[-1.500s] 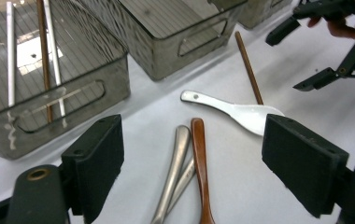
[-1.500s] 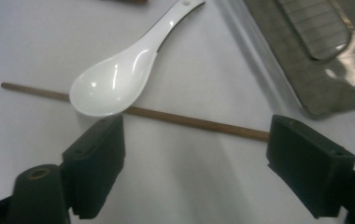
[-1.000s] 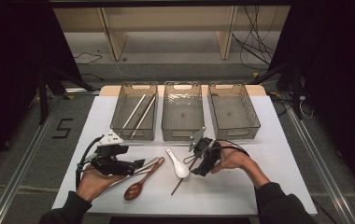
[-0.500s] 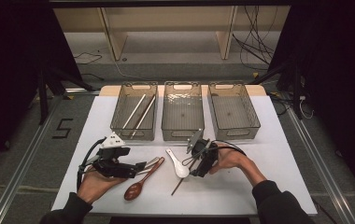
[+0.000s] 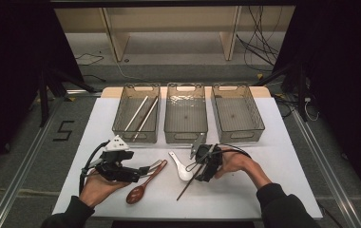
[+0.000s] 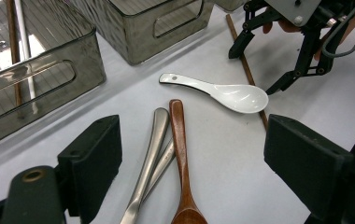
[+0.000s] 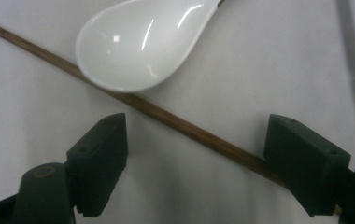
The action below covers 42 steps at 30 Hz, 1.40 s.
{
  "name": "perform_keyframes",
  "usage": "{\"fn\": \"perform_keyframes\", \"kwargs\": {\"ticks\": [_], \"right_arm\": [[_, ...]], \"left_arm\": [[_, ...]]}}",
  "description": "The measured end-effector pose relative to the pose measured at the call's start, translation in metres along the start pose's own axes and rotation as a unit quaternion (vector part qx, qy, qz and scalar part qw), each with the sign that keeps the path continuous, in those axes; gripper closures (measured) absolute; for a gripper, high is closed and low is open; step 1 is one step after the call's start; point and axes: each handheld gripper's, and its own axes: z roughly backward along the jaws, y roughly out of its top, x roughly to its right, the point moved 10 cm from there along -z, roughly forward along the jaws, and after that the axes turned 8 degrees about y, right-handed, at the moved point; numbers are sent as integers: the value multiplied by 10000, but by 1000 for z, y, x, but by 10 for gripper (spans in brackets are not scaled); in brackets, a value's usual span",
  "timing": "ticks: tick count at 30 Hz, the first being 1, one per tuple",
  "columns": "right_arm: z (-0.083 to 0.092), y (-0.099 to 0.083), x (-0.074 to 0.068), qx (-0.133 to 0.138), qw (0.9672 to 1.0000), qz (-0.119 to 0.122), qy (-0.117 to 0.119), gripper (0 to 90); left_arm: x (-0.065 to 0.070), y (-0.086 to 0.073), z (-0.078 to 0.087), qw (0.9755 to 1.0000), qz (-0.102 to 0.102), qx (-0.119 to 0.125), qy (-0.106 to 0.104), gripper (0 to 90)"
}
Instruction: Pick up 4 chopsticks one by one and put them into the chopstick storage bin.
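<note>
A white ceramic spoon (image 5: 181,167) lies mid-table, its bowl (image 7: 138,42) resting on a brown chopstick (image 7: 180,123). My right gripper (image 5: 199,166) hovers low over that chopstick (image 5: 186,187). Its jaws (image 7: 196,158) stand open and have just been closing a little. The stick runs between them, and the pads do not press on it. A wooden spoon (image 6: 179,154) and a metal spoon (image 6: 150,158) lie side by side under my left gripper (image 6: 194,154), which is open and holds nothing. The left gripper view also catches the right gripper (image 6: 255,70) beyond the white spoon (image 6: 231,93).
Three clear bins stand in a row at the back: the left bin (image 5: 136,139) holds two chopsticks (image 5: 141,113), with the middle bin (image 5: 185,138) and the right bin (image 5: 239,138) beside it. Bare white table lies right of my right hand.
</note>
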Motion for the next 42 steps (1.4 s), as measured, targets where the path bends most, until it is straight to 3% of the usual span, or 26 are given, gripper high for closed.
{"fn": "perform_keyframes", "kwargs": {"ticks": [8, 19, 26, 42], "right_arm": [[7, -12, -5, -326, 9995, -49, 22, 360], [11, -18, -16, -787, 9963, 335, 63, 549], [11, -18, -23, -849, 9951, 483, 129, 676], [11, -20, -33, -1011, 9904, 923, 168, 836]], "left_arm": [[1, 0, -1, 10000, -18, -7, -7, 189], [3, 0, -1, 10000, -44, -29, -26, 189], [3, -1, -1, 10000, -51, -30, -23, 189], [0, -3, -3, 9999, -43, -101, 12, 189]]}}
